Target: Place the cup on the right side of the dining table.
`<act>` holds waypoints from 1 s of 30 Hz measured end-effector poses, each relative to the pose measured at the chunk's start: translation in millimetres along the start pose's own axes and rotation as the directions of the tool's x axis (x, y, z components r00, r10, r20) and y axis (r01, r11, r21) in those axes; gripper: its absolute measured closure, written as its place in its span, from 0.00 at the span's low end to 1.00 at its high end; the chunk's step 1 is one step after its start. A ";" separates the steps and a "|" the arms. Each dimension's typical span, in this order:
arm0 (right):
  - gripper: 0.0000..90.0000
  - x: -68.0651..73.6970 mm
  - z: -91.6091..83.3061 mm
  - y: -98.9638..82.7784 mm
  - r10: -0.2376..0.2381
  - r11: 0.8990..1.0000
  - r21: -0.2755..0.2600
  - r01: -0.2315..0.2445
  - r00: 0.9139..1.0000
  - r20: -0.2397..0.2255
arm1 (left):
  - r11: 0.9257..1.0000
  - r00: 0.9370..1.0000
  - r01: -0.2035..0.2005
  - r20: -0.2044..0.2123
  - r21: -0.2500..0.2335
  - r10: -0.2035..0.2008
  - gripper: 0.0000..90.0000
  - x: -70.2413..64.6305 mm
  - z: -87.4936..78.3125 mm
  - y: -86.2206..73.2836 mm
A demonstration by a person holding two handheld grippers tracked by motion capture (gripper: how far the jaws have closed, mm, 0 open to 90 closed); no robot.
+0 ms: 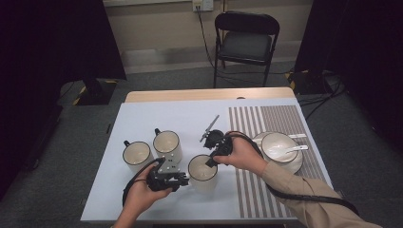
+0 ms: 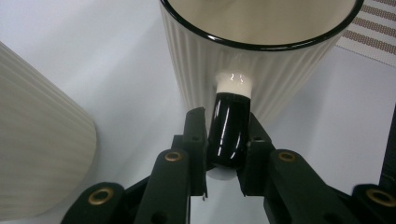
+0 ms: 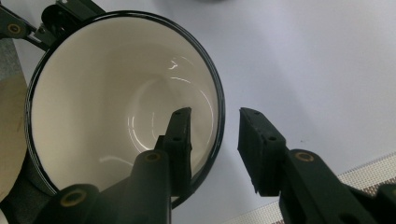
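Fingers of the left gripper clamp the glossy black handle of the near cream ribbed ceramic mug, while the right gripper straddles its right rim, half-open, not yet pinching.

Left gripper clamped, right gripper apart.

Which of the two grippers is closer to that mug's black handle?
Left. The left gripper is clamped on the mug's handle; the right gripper straddles the mug at its rim, one jaw inside, one outside.
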State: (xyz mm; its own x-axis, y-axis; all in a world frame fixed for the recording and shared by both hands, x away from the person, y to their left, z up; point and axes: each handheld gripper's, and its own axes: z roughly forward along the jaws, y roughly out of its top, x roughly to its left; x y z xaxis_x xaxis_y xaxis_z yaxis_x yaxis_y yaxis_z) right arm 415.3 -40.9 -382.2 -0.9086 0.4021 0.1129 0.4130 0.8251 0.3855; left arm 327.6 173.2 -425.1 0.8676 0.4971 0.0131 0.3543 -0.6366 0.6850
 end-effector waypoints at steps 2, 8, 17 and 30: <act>0.74 0.3 0.3 0.2 0.003 1.000 0.003 -0.003 1.000 -0.001 | 1.000 1.000 0.000 0.000 0.001 0.000 0.85 0.0 0.0 0.0; 0.80 1.7 3.8 0.6 0.009 1.000 0.013 -0.009 1.000 -0.004 | 1.000 1.000 0.006 -0.005 -0.011 -0.006 0.85 -0.6 -0.1 0.6; 0.86 3.2 4.2 1.1 0.017 1.000 0.018 -0.018 1.000 0.026 | 1.000 1.000 0.012 -0.004 -0.025 -0.012 0.85 -2.7 -1.1 2.7; 0.93 2.6 0.9 0.5 0.045 0.999 0.020 -0.046 0.997 0.068 | 0.999 1.000 0.019 0.018 -0.033 -0.019 0.86 -10.4 -1.6 9.6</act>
State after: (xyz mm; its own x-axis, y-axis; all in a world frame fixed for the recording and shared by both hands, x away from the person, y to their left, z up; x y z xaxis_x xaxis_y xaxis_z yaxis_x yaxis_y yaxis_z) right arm 413.1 -39.1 -382.6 -0.8830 0.4644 0.0679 0.4557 0.8136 0.3612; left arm 321.5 162.9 -417.5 0.8671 0.4979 -0.0132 0.3593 -0.6069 0.7089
